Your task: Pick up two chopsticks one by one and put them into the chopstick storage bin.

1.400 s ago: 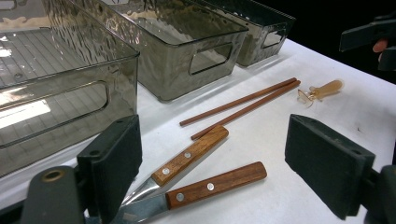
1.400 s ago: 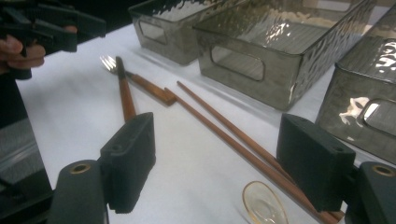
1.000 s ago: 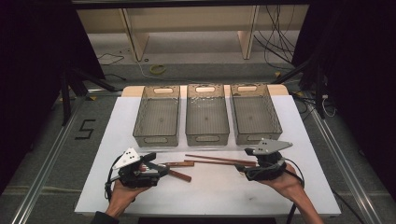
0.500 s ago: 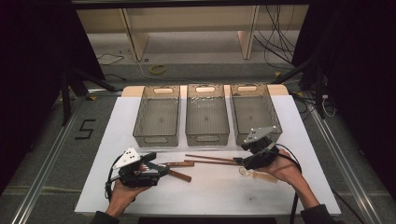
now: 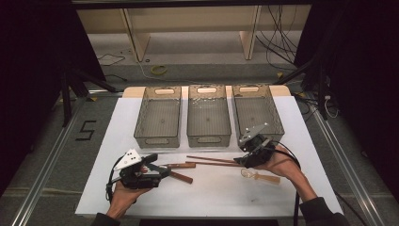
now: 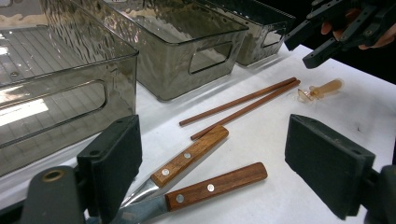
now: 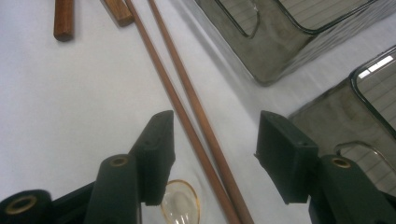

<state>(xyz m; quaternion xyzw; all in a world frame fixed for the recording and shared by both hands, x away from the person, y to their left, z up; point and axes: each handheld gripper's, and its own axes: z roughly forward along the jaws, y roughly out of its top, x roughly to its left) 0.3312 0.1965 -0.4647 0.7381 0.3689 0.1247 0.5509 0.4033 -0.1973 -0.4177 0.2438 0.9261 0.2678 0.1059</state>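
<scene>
**White tabletop, chopsticks between the jaws**

High view: white tabletop is carrying three bins; the right hand-held gripper is hovering over the chopsticks, jaws just closing.

Left gripper view: the left hand-held gripper is standing released near two knives.

Right gripper view: the chopsticks are lying ungripped between the parted jaws.

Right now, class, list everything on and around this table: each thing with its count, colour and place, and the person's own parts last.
Clear grey plastic bins: three, smoky grey, side by side at the table's far edge.
Wooden chopsticks: two, reddish brown, lying together before the middle bin.
Wooden-handled knives: two, brown handles, steel blades, at the left gripper.
Small translucent spoon: one, amber, near the right gripper.
White table sheet: one, covering the tabletop.
Left gripper: black, jaws open beside the knives.
Right gripper: black, jaws open astride the chopsticks, just been closing.
</scene>
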